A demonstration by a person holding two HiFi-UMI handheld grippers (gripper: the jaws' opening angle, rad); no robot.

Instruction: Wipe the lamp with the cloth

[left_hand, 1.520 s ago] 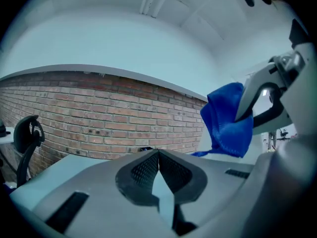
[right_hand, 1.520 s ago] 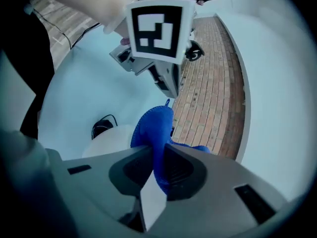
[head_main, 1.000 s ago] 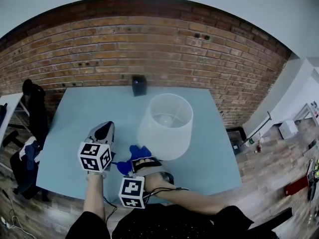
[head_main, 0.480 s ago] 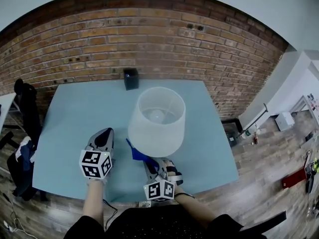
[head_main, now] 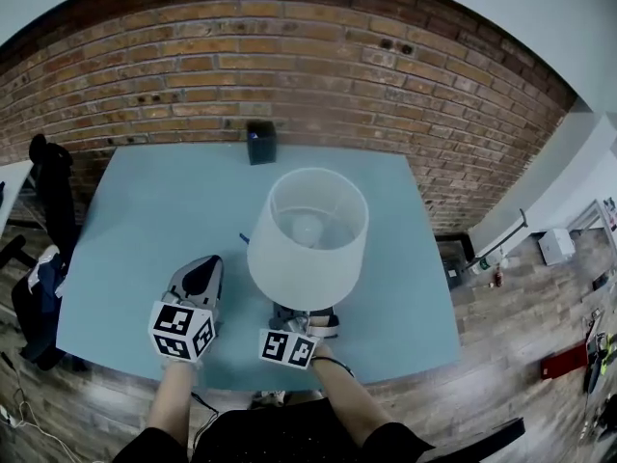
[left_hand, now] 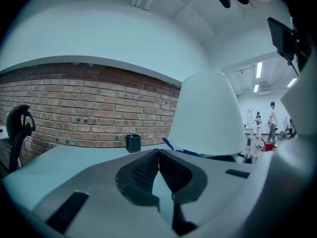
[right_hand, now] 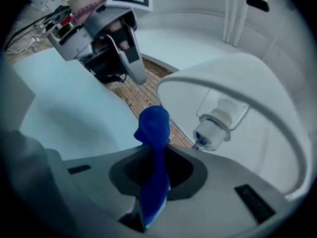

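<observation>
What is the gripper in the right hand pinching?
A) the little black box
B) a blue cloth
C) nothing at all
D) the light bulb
B: in the right gripper view, the right gripper is shut on a crumpled blue cloth that sticks up from between its jaws, close to the rim of the white lampshade.
</observation>
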